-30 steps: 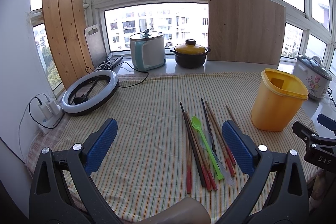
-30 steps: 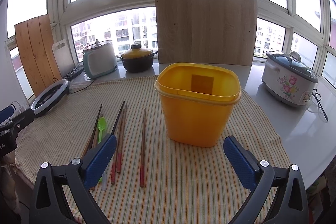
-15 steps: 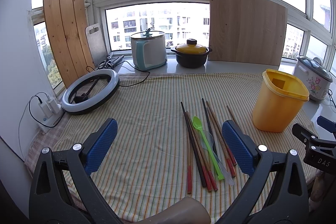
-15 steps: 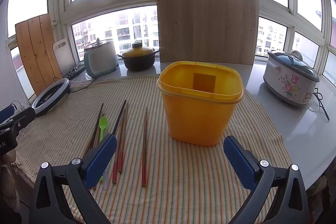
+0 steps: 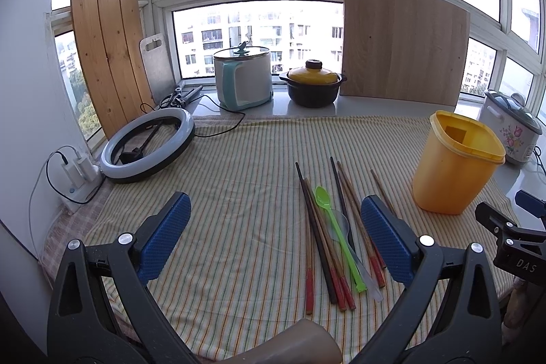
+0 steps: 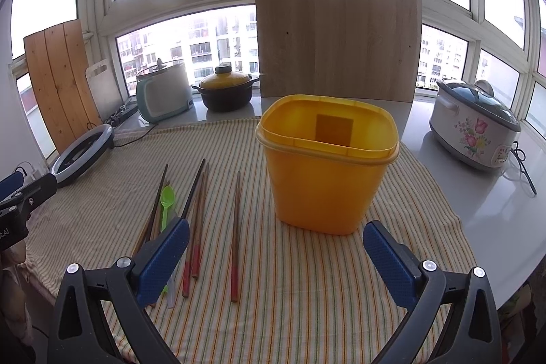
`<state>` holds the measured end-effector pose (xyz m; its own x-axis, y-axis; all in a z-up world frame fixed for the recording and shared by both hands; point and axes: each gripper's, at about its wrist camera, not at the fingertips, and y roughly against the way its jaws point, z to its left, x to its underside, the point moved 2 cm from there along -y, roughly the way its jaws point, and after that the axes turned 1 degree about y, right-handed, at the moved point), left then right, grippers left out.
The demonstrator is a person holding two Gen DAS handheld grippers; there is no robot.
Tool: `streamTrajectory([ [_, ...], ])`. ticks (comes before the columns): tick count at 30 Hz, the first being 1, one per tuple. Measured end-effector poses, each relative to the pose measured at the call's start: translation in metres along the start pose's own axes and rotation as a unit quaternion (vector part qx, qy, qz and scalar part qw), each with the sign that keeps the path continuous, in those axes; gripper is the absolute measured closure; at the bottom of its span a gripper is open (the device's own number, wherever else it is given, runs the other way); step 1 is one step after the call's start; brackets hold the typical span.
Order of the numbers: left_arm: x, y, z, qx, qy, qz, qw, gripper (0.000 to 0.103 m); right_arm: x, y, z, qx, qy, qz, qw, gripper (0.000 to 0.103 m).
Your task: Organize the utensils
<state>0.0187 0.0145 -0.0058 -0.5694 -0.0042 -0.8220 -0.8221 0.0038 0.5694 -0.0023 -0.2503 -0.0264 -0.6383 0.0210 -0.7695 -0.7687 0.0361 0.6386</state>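
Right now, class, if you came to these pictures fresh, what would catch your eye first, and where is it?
The yellow bin stands upright and open on the striped cloth, straight ahead of the open right tongs. To its left lies a loose bundle of chopsticks with a green spoon among them, just ahead of the open left tongs.

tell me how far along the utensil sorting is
Nothing looks done yet: the yellow bin appears empty. Nothing is in hand either; the left gripper and right gripper are both open. All of it is left: the chopsticks and green spoon lie on the striped cloth.
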Motion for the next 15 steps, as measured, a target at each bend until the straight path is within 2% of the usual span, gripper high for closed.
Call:
streamTrajectory([
  [15, 0.0040, -0.0060, -0.0003, -0.001, 0.000, 0.008, 1.0000, 0.001, 0.0025, -0.0062, 0.0029, 0.002, 0.006, 0.010, 1.000, 0.000],
])
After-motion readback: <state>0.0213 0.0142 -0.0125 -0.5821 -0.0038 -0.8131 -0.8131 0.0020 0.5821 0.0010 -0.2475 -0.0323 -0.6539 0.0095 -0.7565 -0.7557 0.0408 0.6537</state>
